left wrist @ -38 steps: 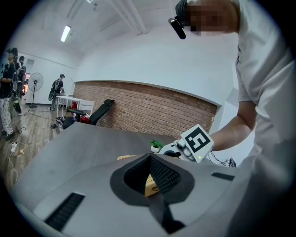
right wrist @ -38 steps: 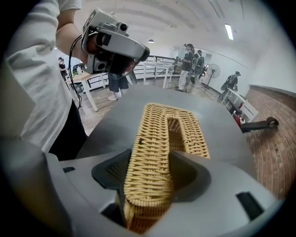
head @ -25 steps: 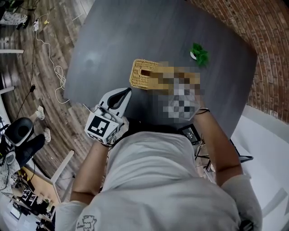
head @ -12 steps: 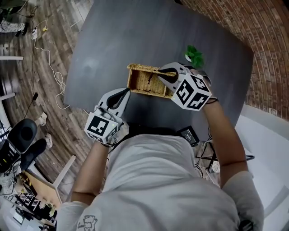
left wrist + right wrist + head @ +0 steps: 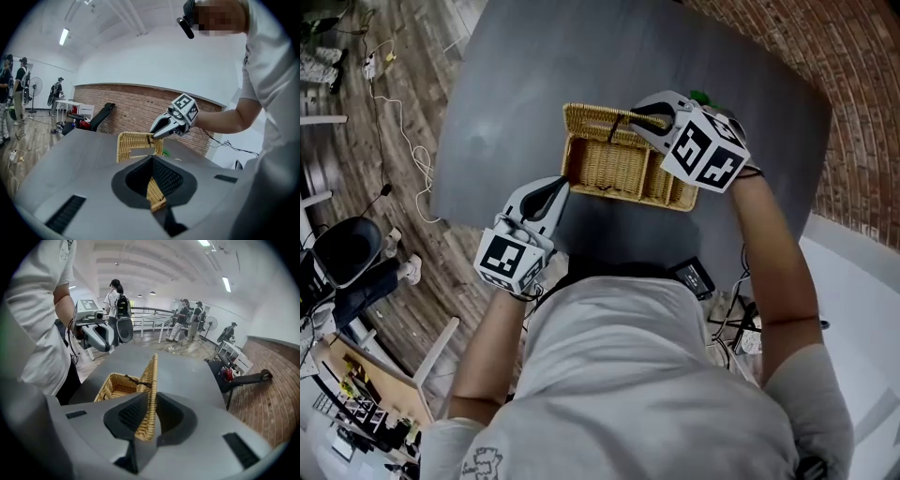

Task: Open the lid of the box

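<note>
A wicker box (image 5: 623, 173) stands on the dark round table (image 5: 534, 66), its inside bare to the head view. The wicker lid (image 5: 598, 116) stands raised on the box's far side. My right gripper (image 5: 630, 120) has the lid's edge between its pads; the jaws are easing open slightly and still touch the lid. In the right gripper view the lid (image 5: 151, 380) runs edge-on between the jaws, with the box (image 5: 112, 386) to the left. My left gripper (image 5: 557, 188) is shut on the box's near left rim (image 5: 155, 193). The left gripper view shows the upright lid (image 5: 137, 145) held by the right gripper (image 5: 154, 134).
A small green plant (image 5: 705, 97) peeks out behind the right gripper. A black device (image 5: 694, 276) lies at the table's near edge. A white cable (image 5: 405, 127) trails over the wooden floor at the left. Several people stand far off (image 5: 187, 317).
The right gripper closed on the lid and swung it up and back, from flat to upright. The box now shows its inside. The left gripper has stayed at the near rim.
</note>
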`<state>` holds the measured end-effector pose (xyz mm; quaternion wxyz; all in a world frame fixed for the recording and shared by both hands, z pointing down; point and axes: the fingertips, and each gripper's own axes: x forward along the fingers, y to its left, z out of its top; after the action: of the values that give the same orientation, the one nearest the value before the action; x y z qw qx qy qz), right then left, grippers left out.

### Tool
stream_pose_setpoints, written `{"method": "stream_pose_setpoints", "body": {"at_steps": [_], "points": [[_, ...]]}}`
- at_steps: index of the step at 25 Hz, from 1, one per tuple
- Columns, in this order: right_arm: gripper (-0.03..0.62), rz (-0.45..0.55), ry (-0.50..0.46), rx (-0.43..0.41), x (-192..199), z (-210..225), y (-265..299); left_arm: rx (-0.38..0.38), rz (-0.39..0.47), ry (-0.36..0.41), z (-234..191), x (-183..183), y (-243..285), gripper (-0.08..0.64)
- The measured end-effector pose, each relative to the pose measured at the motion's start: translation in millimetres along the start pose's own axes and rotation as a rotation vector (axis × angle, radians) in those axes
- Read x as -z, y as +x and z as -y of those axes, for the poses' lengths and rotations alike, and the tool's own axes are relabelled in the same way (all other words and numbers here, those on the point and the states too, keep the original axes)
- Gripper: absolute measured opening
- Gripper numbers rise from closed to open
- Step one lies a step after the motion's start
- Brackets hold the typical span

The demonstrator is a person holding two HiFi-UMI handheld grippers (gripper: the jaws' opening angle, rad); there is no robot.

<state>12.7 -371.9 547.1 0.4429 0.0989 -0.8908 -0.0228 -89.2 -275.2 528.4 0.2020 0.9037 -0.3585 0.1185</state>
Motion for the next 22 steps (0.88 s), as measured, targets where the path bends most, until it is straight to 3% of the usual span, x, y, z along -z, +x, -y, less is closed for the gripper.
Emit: {"method": "stream_pose_setpoints", "body": {"at_steps": [14, 22], "points": [[0.081, -0.012, 0.087, -0.031, 26, 52, 30, -0.004, -0.006, -0.007, -8, -2, 22, 0.011], [0.081, -0.042, 0.078, -0.042, 32, 57, 37, -0.016, -0.006, -0.014, -11, 1, 22, 0.011]]}}
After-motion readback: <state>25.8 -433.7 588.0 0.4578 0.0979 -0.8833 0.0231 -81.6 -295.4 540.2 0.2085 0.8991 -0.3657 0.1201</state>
